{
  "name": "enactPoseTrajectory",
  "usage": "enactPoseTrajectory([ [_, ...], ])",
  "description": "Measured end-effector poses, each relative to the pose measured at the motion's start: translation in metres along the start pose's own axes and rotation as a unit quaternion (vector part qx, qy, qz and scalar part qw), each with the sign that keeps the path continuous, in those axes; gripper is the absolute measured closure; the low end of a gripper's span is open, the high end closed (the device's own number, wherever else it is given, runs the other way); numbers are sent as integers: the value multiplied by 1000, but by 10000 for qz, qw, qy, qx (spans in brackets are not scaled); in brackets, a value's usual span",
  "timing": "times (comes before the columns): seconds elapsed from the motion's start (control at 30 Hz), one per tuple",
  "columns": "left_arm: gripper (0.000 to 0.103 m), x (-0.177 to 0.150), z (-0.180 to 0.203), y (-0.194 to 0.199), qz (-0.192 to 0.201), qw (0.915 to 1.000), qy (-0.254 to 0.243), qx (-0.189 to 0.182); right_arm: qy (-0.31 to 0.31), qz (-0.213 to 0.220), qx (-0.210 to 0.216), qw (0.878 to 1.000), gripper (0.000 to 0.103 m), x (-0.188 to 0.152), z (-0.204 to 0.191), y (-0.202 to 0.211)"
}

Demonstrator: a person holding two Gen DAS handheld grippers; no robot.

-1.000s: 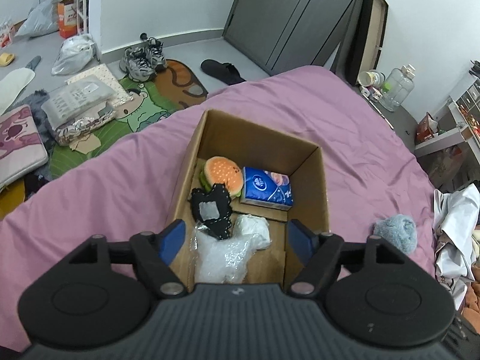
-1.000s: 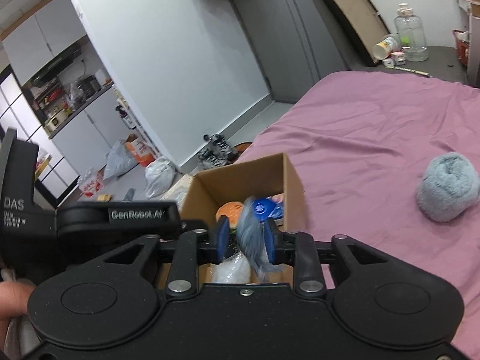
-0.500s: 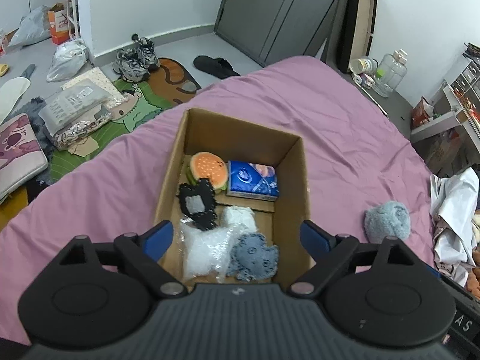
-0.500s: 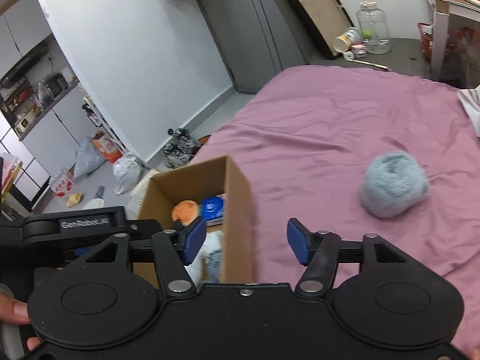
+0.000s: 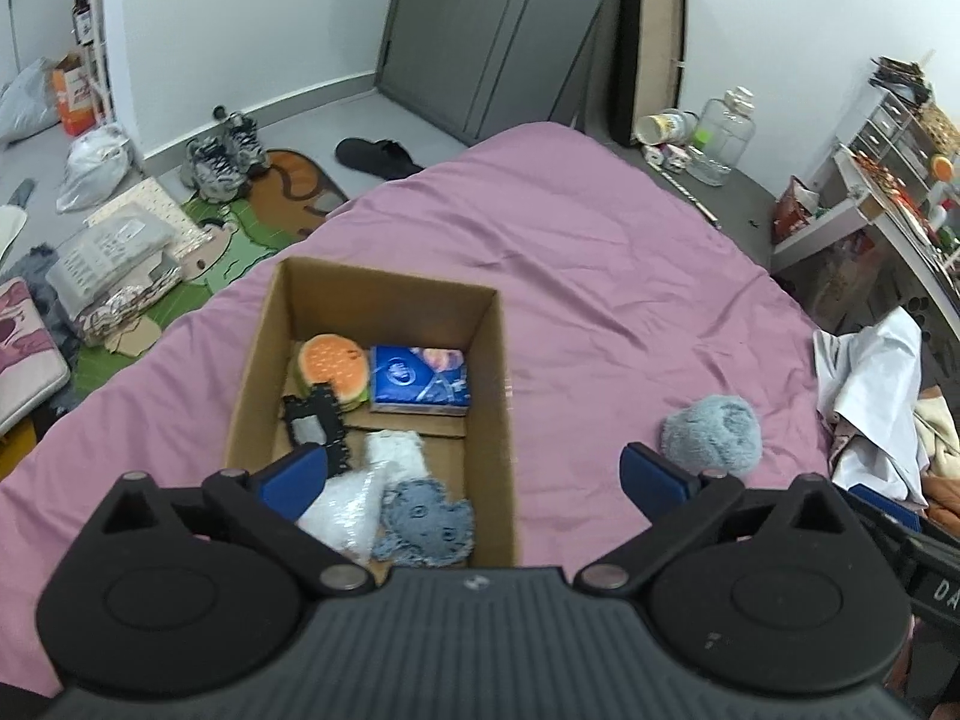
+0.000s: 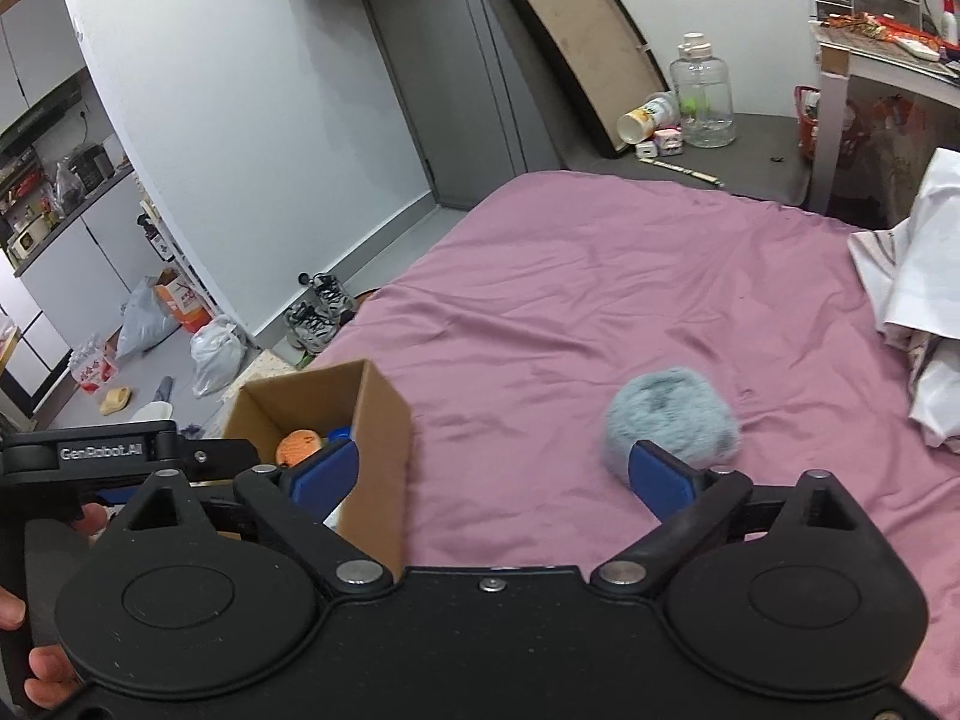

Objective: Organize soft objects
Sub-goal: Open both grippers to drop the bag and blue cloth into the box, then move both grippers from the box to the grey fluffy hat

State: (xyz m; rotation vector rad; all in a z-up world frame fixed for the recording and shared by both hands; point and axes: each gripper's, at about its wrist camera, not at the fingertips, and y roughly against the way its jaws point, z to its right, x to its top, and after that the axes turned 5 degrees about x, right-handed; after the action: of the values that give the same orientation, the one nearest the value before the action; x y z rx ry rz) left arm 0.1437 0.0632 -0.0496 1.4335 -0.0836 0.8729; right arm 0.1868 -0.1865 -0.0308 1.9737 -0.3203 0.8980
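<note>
A cardboard box (image 5: 492, 372) stands on the pink bed. In it lie a burger plush (image 5: 333, 363), a blue tissue pack (image 5: 420, 381), a black frilled piece (image 5: 312, 423), a white plastic bag (image 5: 345, 507) and a blue-grey knitted piece (image 5: 429, 522). A fluffy grey ball (image 5: 714, 435) lies on the bed right of the box; it also shows in the right wrist view (image 6: 669, 414). My left gripper (image 5: 474, 477) is open and empty above the box's near right wall. My right gripper (image 6: 492, 471) is open and empty, between the box (image 6: 378, 420) and the ball.
A white crumpled cloth (image 5: 870, 384) lies at the bed's right edge. On the floor to the left are a green mat (image 5: 198, 240), shoes (image 5: 222, 156), bags and packages. A shelf (image 5: 888, 192), a jar (image 5: 723, 132) and a grey wardrobe (image 5: 498, 30) stand beyond the bed.
My right gripper opened and dropped the blue-grey knitted piece into the box, then swung right toward the fluffy ball. My left gripper opened wider and shifted right.
</note>
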Motion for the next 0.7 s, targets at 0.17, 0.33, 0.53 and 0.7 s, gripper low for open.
enactPoseTrajectory([
  [0.17, 0, -3, 18, 2, 52, 9999, -125, -85, -179, 21, -9, 9998, 6, 3, 22, 6],
  [0.33, 0, -6, 36, 4, 100, 9995, -250, -176, -301, 105, -43, 9995, 6, 8, 41, 11],
  [0.53, 0, -10, 59, 2, 84, 9991, -425, -37, -428, 127, -129, 9989, 6, 11, 62, 13],
  [0.7, 0, -14, 78, -6, -12, 9980, -608, 186, -913, 47, 81, 9958, 6, 13, 83, 12],
])
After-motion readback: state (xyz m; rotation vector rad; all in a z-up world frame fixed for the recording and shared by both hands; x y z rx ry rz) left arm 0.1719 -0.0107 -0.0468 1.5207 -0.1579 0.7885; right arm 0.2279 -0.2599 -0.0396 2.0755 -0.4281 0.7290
